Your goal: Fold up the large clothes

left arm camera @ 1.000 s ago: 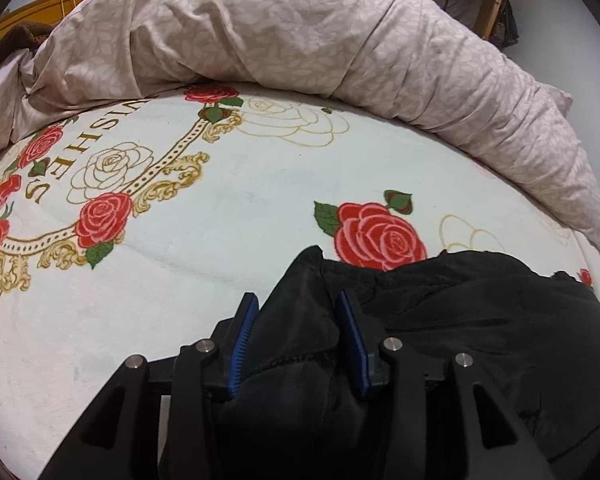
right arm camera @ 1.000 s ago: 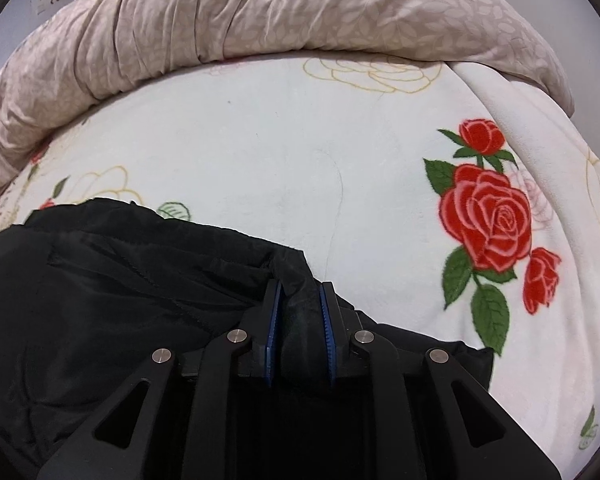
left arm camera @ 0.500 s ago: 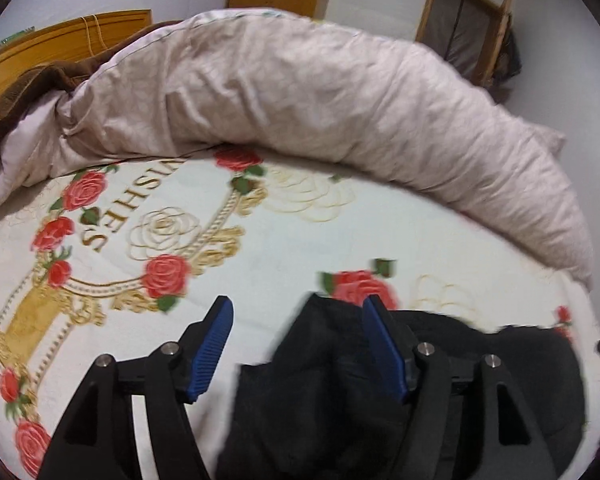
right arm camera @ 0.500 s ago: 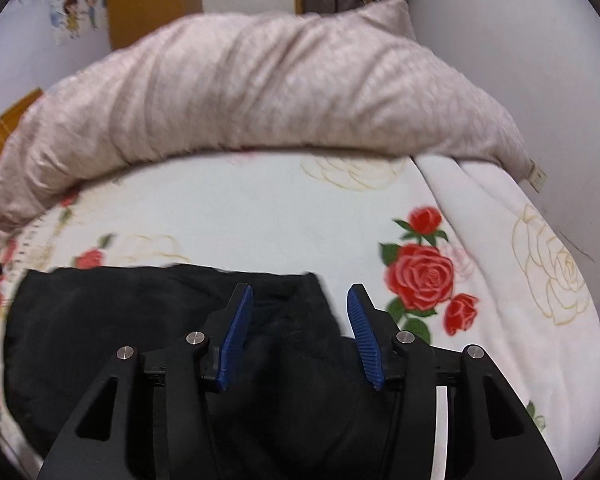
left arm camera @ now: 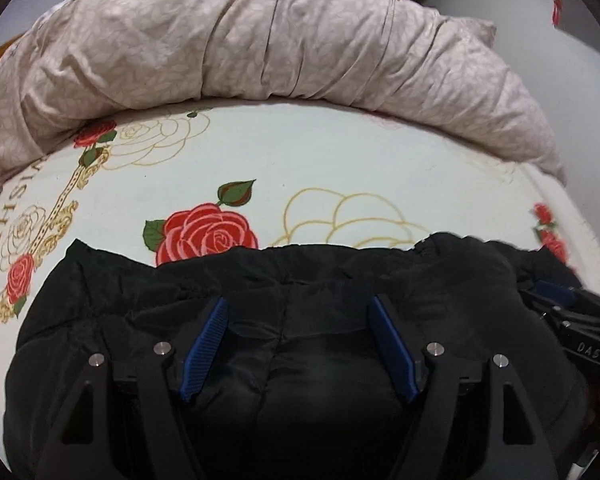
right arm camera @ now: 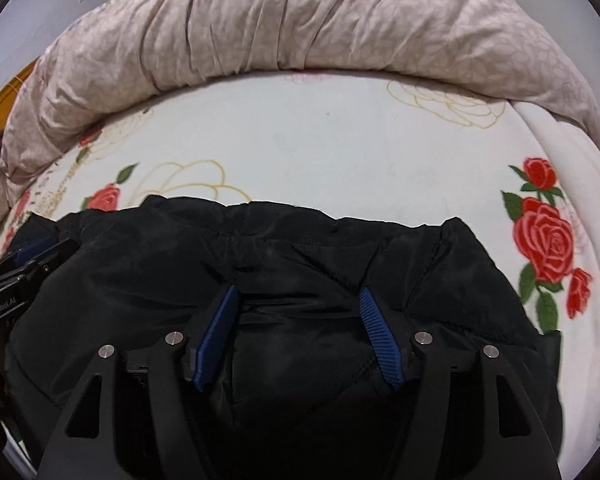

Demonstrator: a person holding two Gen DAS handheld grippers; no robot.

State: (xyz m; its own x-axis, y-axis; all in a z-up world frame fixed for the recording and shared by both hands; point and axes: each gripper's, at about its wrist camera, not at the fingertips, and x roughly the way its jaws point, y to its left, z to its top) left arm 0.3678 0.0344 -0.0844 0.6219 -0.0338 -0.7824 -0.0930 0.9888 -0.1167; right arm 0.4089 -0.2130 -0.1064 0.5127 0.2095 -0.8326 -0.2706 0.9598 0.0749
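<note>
A black padded jacket point(left arm camera: 100, 300) lies folded on the rose-print blanket point(left arm camera: 340, 160), its far edge running straight across both wrist views. My left gripper point(left arm camera: 298, 304) hovers over the jacket's middle. Its jaws are opening and the blue pads stand wide apart, clear of the cloth. Over the same jacket point(right arm camera: 440, 280) my right gripper point(right arm camera: 298, 292) is also opening, and nothing is pinched between its pads. Each gripper shows at the edge of the other's view: the right gripper point(left arm camera: 556, 292) and the left gripper point(right arm camera: 32, 252).
A rolled beige duvet point(left arm camera: 280, 40) lies along the far side of the bed, and it appears again as the duvet point(right arm camera: 300, 20) in the right wrist view. Bare blanket point(right arm camera: 320, 152) stretches between it and the jacket. Walls and a picture stand beyond.
Both grippers were shut on the jacket's far edge a second ago. They have let go, spread their jaws and drawn back, and the jacket now rests on the bed.
</note>
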